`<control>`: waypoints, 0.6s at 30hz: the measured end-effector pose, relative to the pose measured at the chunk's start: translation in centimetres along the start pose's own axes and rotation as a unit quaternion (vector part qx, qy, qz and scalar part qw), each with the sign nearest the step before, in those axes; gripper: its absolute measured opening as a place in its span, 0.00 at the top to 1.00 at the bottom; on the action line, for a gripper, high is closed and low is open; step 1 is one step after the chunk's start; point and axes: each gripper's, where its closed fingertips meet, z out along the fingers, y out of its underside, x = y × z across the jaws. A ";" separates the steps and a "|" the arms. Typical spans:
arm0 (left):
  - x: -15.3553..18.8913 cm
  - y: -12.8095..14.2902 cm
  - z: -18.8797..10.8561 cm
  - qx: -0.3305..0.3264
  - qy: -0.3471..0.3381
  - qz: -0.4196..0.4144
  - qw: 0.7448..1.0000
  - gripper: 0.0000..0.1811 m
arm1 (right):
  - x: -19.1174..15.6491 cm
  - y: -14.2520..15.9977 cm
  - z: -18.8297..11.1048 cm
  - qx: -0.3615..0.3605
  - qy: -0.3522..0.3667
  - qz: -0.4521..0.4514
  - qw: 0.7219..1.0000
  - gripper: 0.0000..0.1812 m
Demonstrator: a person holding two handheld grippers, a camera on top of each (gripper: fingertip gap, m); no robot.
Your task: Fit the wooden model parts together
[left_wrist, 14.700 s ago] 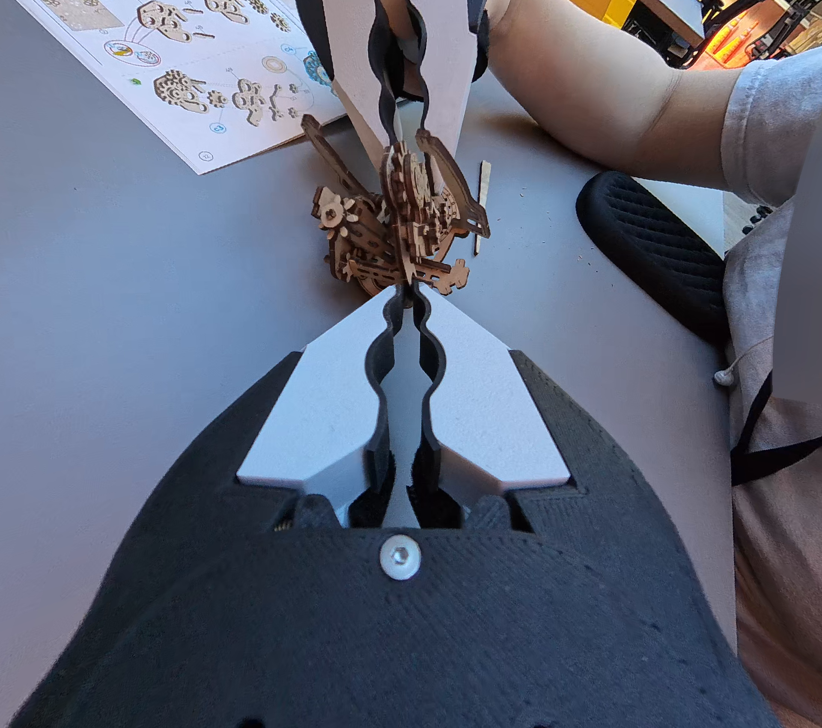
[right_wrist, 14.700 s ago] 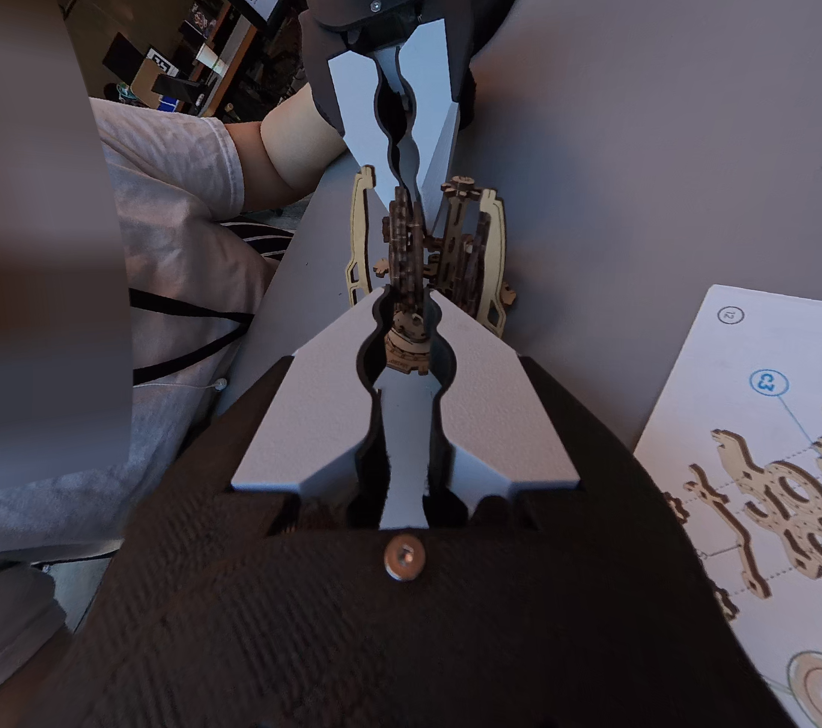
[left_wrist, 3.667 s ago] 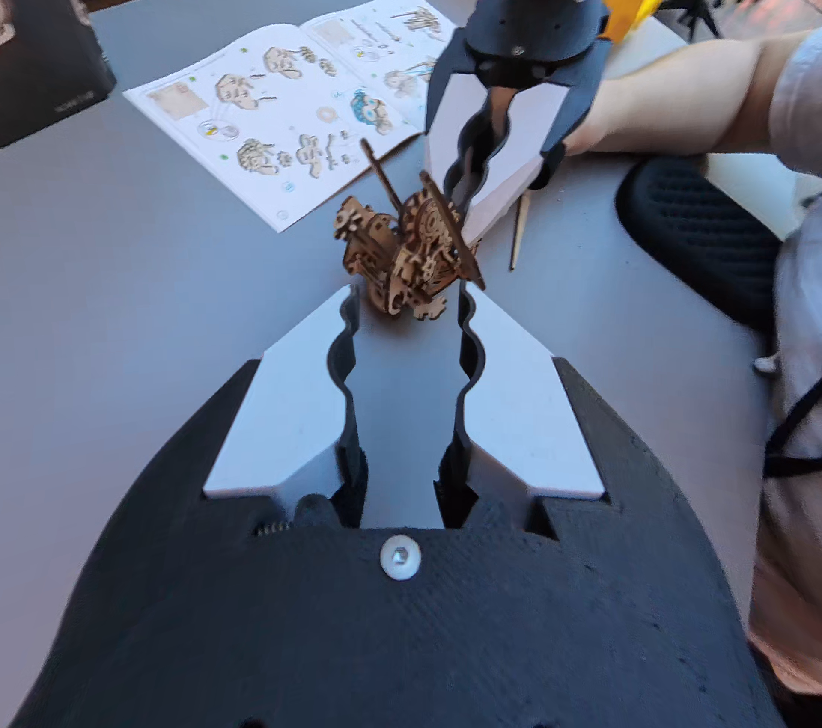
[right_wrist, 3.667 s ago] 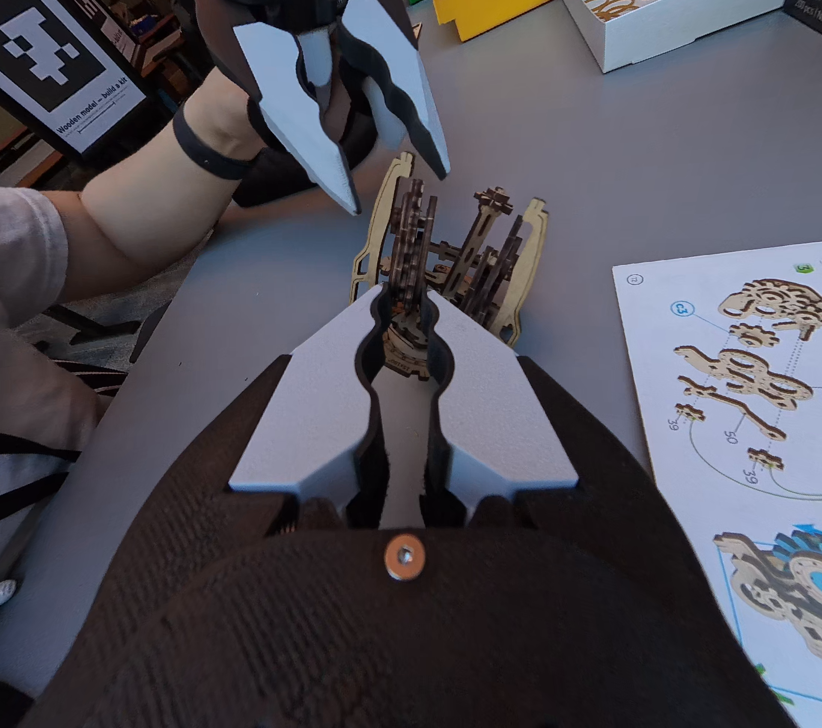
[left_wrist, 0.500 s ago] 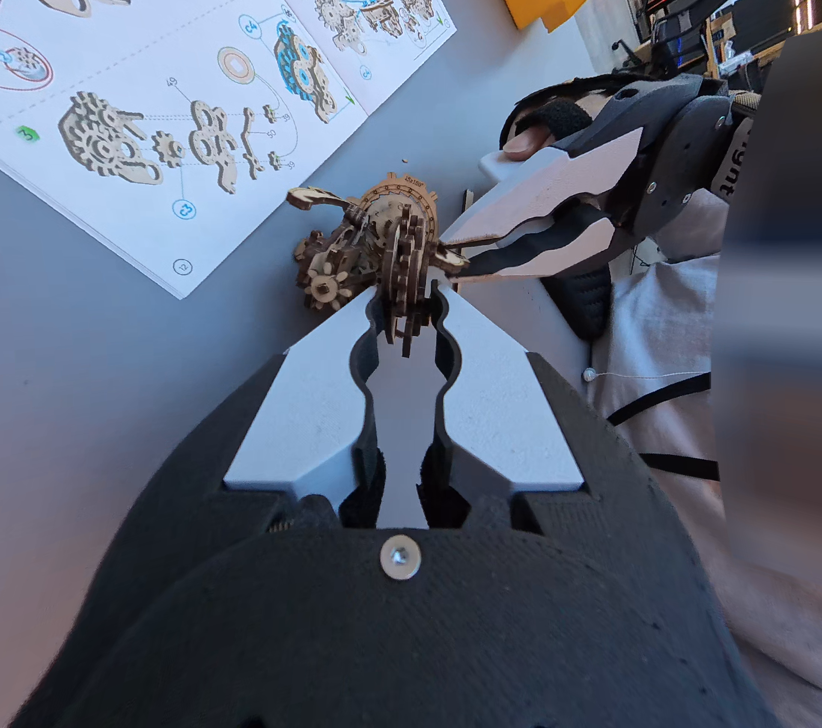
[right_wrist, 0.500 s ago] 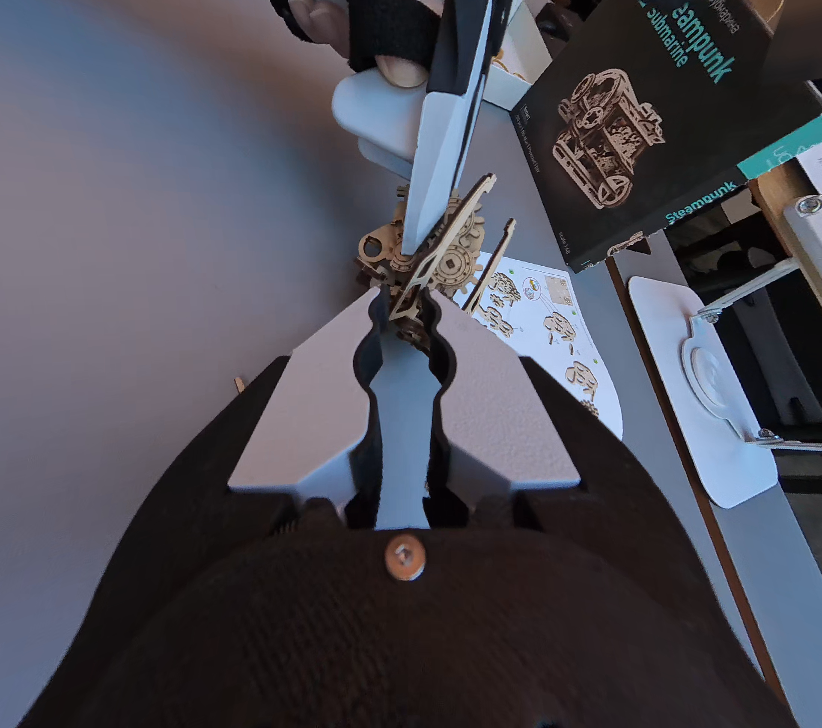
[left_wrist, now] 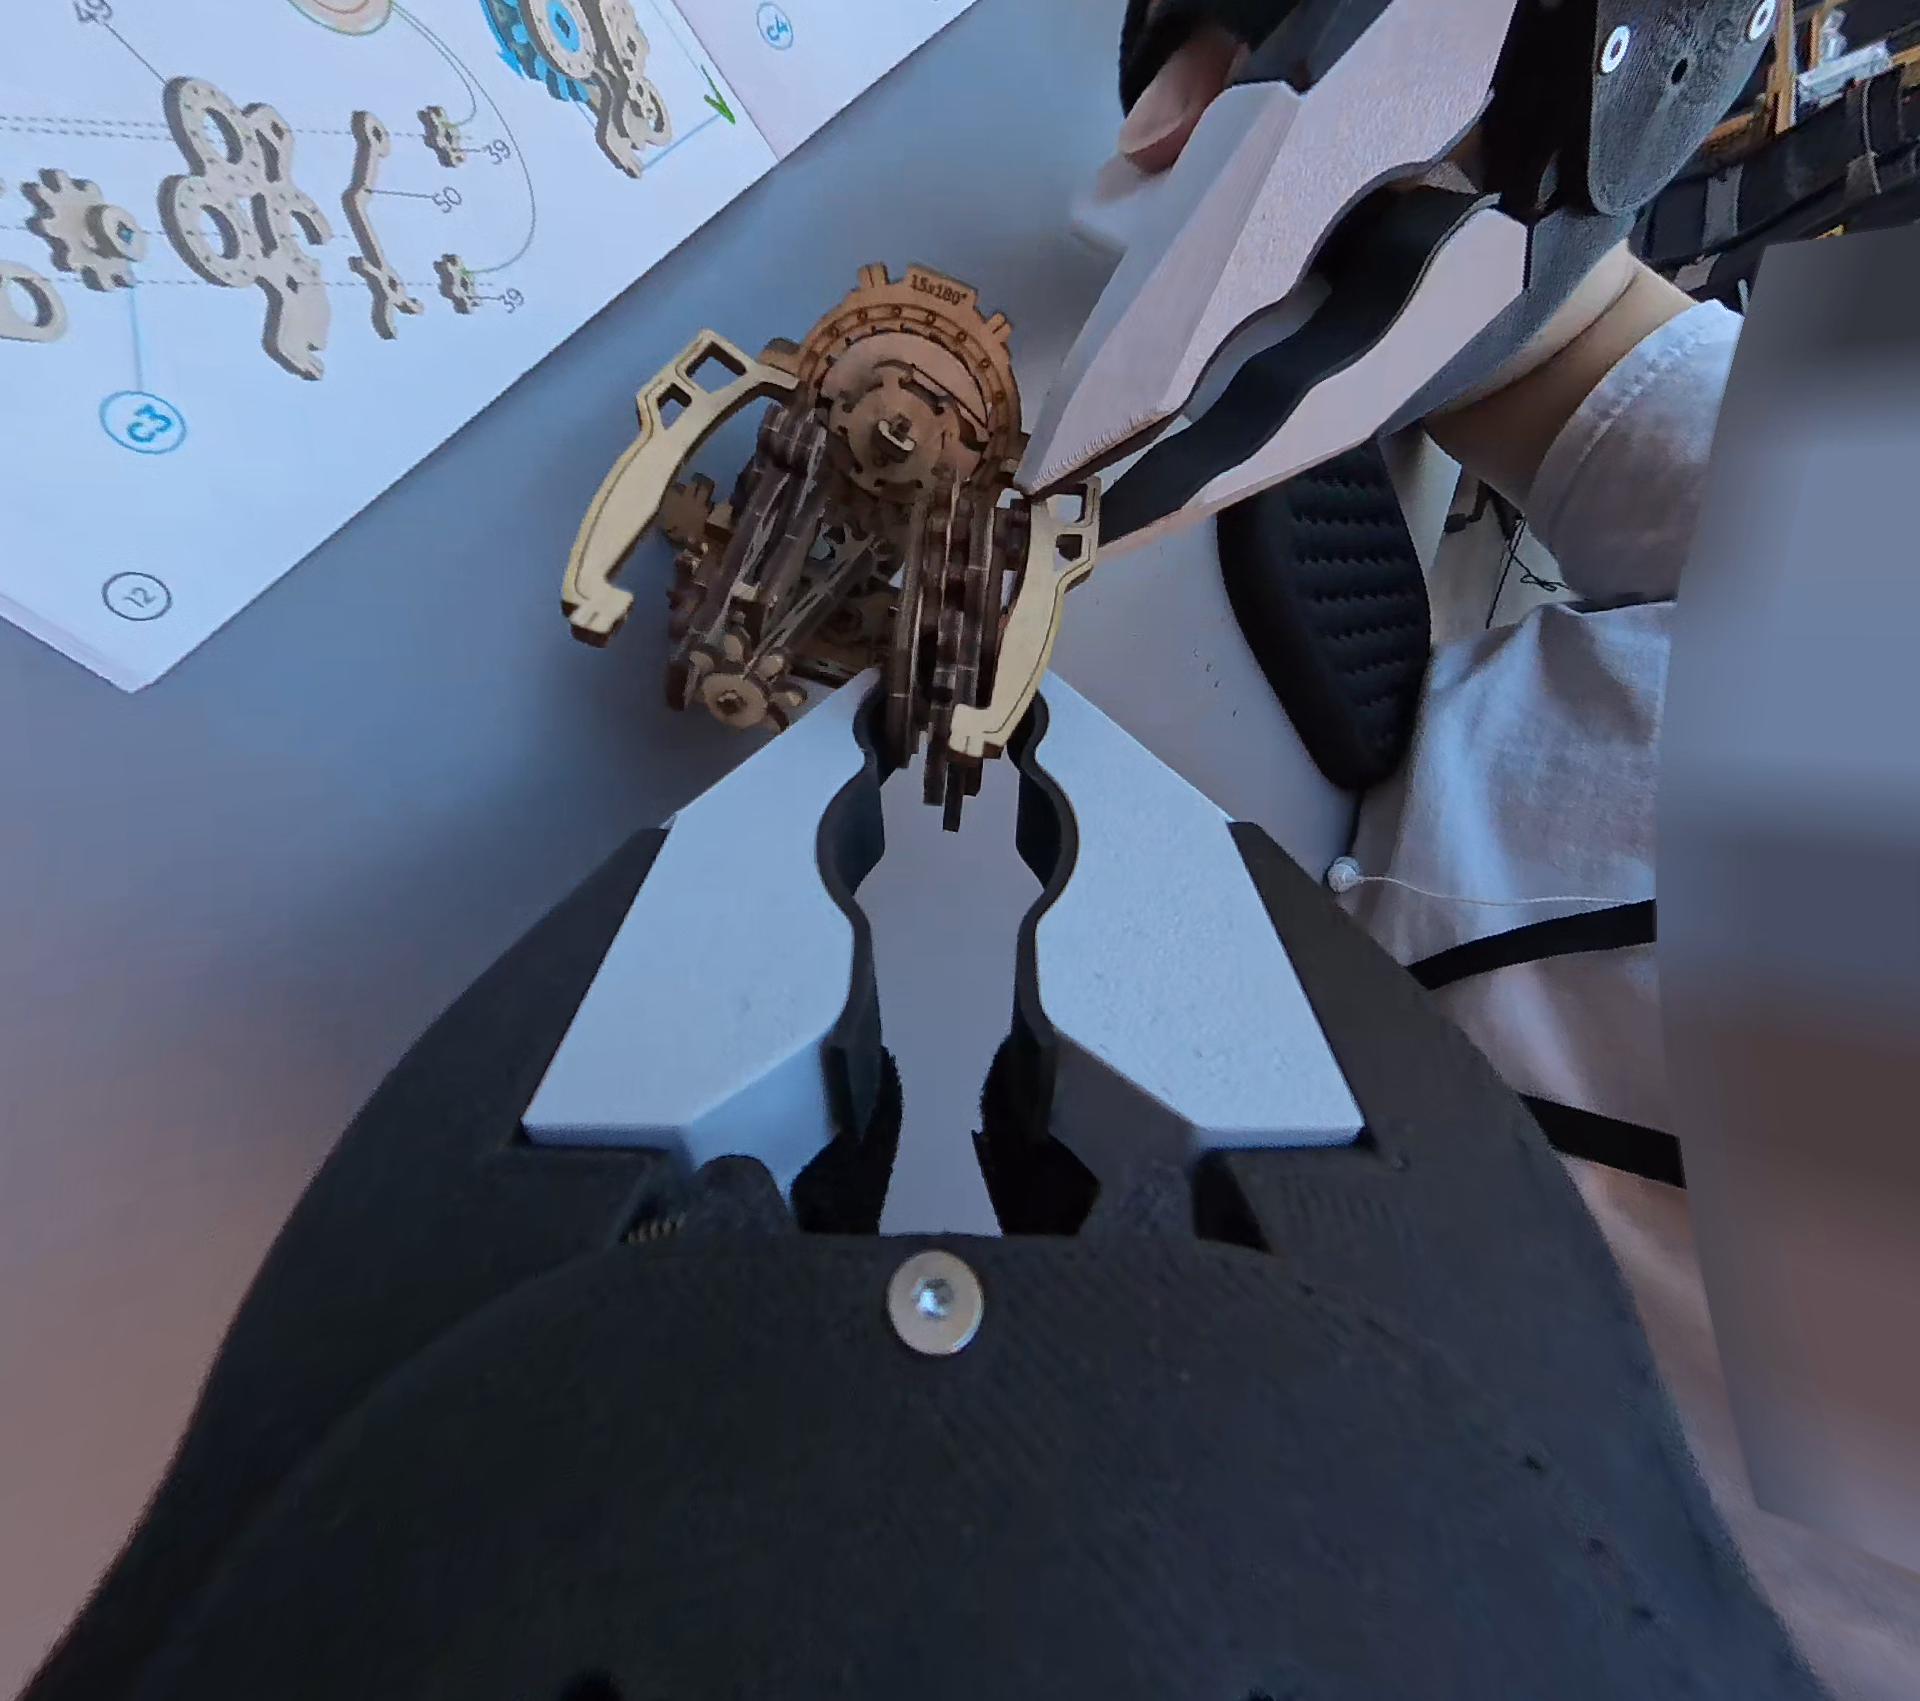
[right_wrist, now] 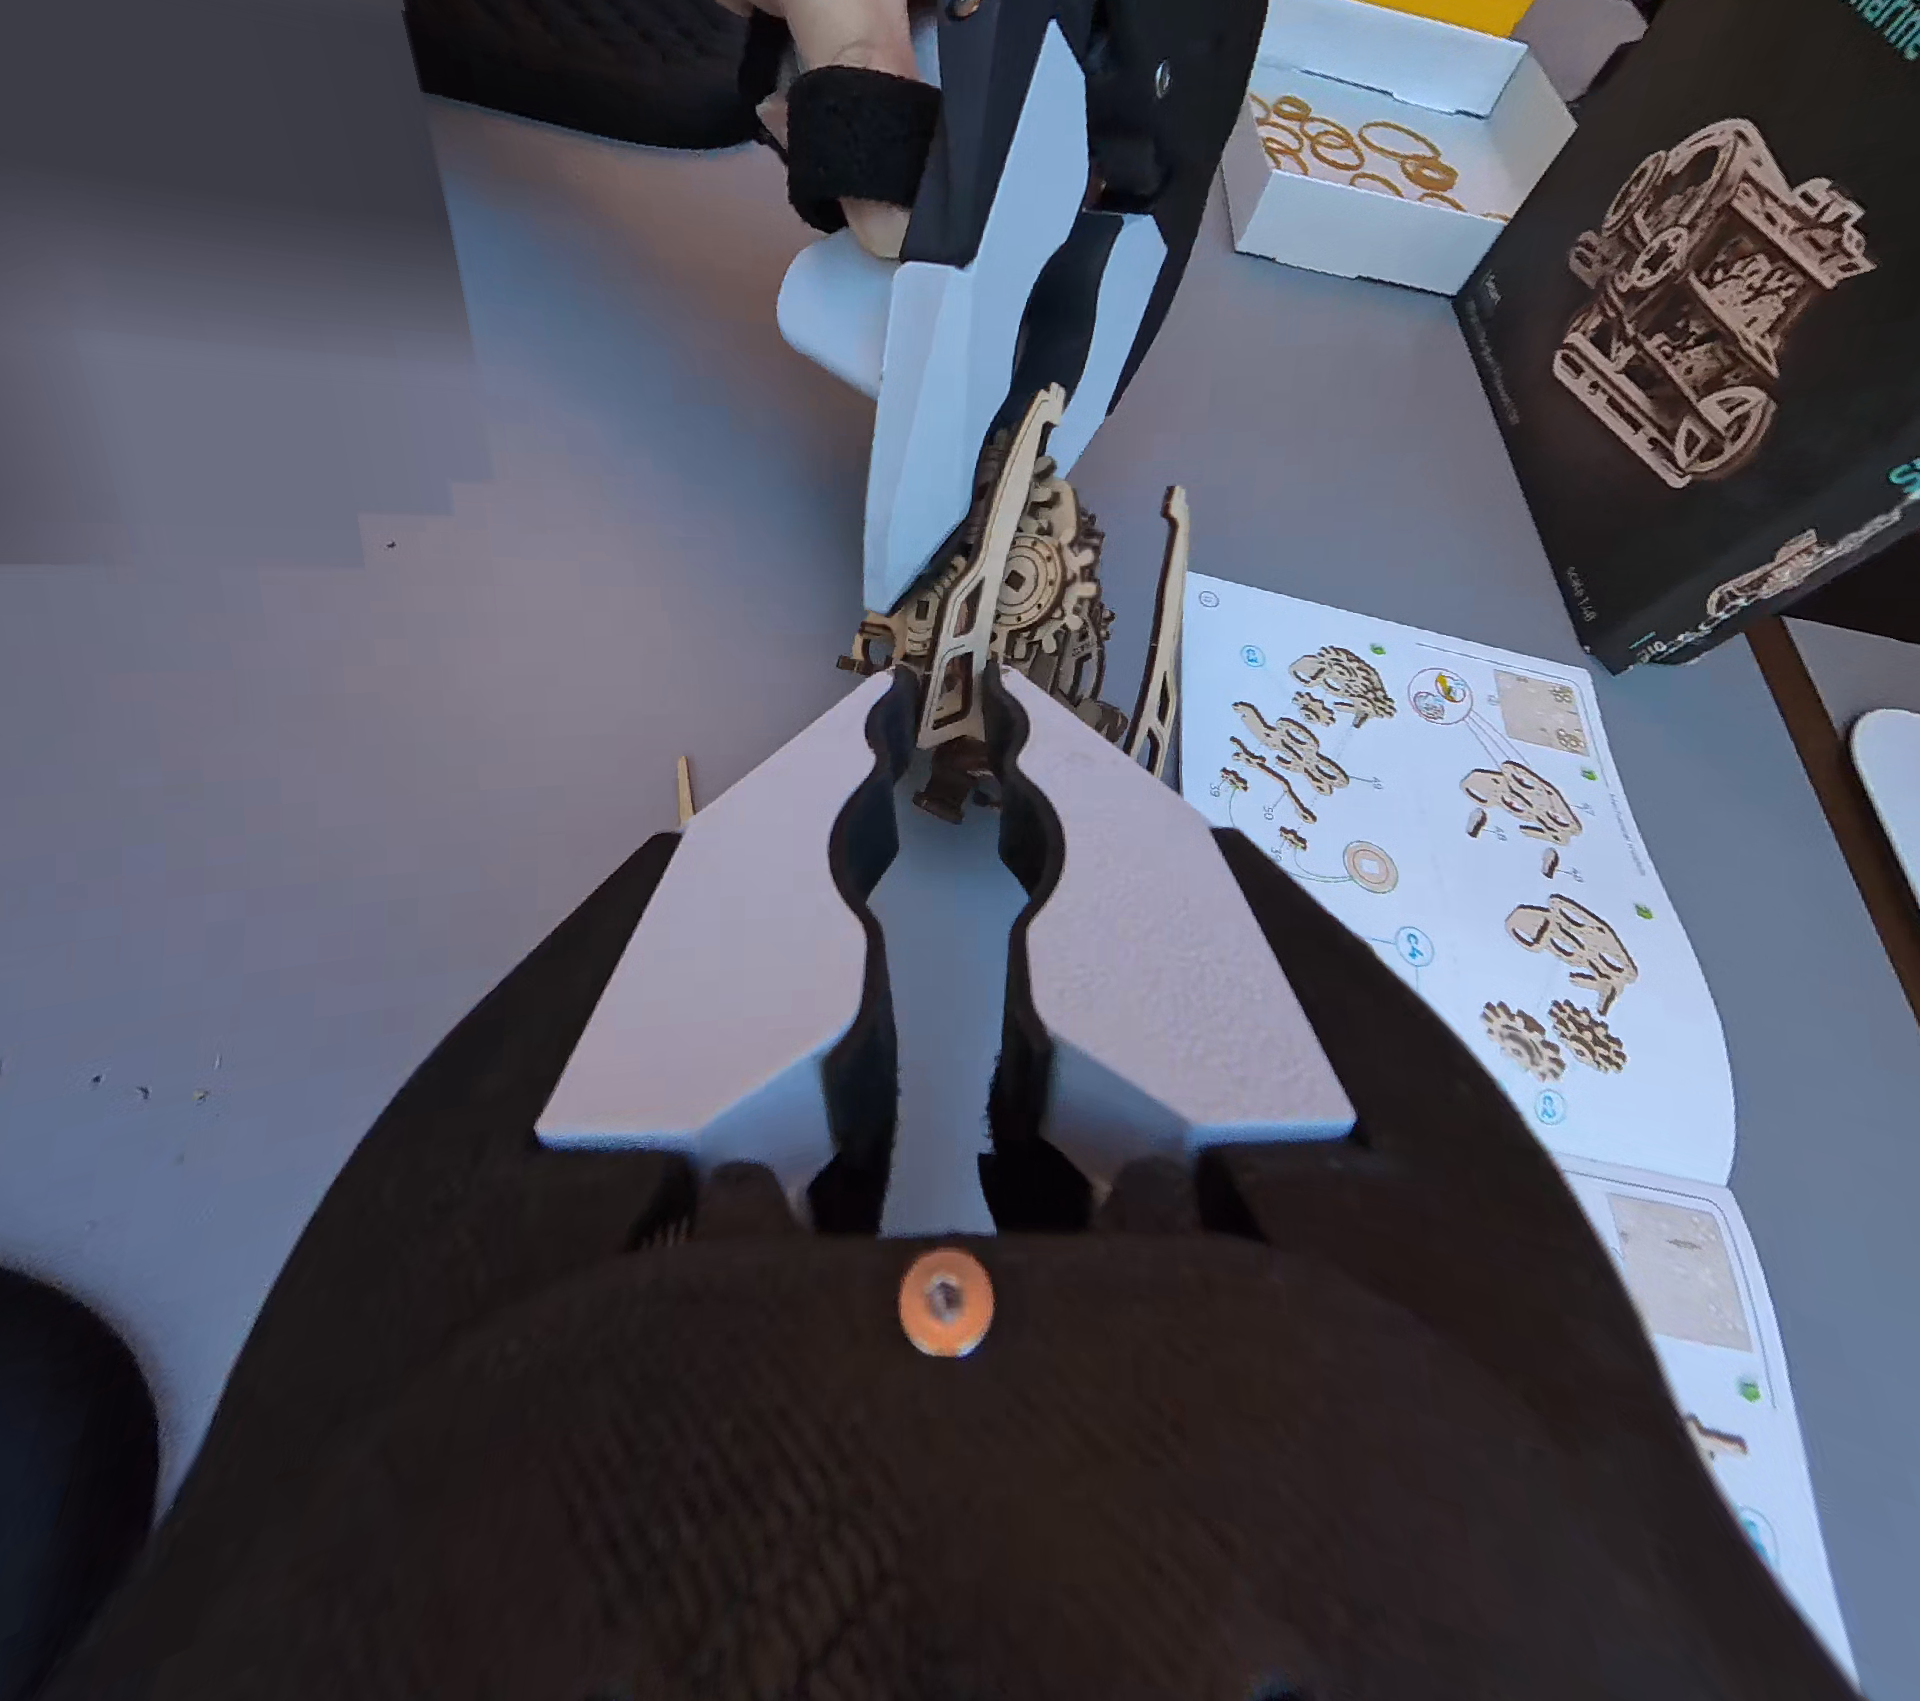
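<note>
Wooden model (left_wrist: 831,508) sits gripped between both your tongs: left tongs (left_wrist: 940,716) clamp its gear stack, right tongs (right_wrist: 951,706) clamp its pale side frame, above the grey surface (left_wrist: 312,820).

Right gripper (right_wrist: 951,695) clamped on pale side frame of wooden model (right_wrist: 997,612), held above grey table (right_wrist: 520,716). Left gripper (right_wrist: 987,498) comes in from above, pinching model's far end. Second pale frame (right_wrist: 1164,633) stands free on right. Manual (right_wrist: 1455,872) open beside; black box (right_wrist: 1714,301), white tray (right_wrist: 1382,176) behind.
</note>
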 end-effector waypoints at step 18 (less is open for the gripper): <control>0.0 -0.2 0.6 0.012 0.002 -0.015 1.000 0.90 | -0.3 -1.9 -1.0 0.041 -0.050 -0.028 0.998 0.81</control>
